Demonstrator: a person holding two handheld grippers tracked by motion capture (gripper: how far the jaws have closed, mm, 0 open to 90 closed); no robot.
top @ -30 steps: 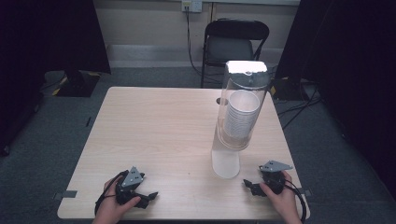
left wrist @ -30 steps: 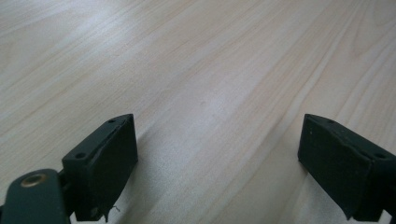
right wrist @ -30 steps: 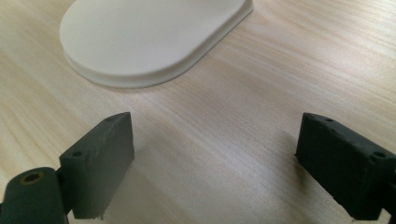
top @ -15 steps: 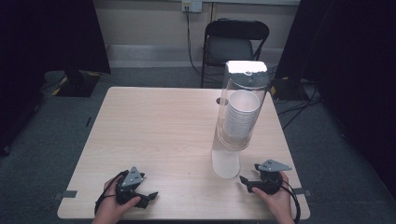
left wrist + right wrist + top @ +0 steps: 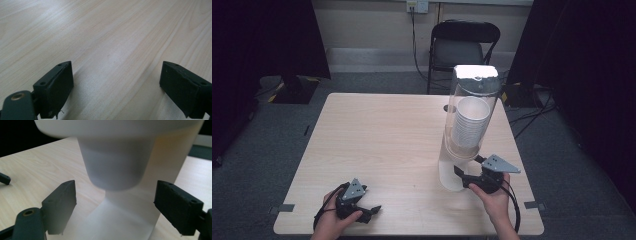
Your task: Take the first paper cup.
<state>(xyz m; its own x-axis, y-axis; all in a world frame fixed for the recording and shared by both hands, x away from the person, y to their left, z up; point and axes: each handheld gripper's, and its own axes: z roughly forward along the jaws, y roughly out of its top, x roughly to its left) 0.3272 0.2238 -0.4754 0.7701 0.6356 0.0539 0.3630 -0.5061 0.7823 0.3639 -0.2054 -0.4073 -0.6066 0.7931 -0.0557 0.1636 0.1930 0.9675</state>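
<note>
Cup dispenser (image 5: pixel 469 125) stands upright on the right half of the bench (image 5: pixel 382 150), a clear tube with a stack of white cups (image 5: pixel 471 122) inside and the bottom cup (image 5: pixel 116 167) poking out below. My read: paper cups are light, thin-walled and crush easily, and they nest tight, so take the lowest one by its exposed sidewall under the tube's mouth, squeeze gently and pull straight down. Right gripper (image 5: pixel 468 176) sits at the tube's base; its fingers (image 5: pixel 61 205) have just been narrowing from full spread, yet they stand apart on either side of the bottom cup without touching it. Against the earlier frame, that hand has come up off the bench edge and in toward the dispenser. Left gripper (image 5: pixel 362 207) rests near the front left edge, fingers (image 5: pixel 53 87) spread wide over bare wood, unchanged.
</note>
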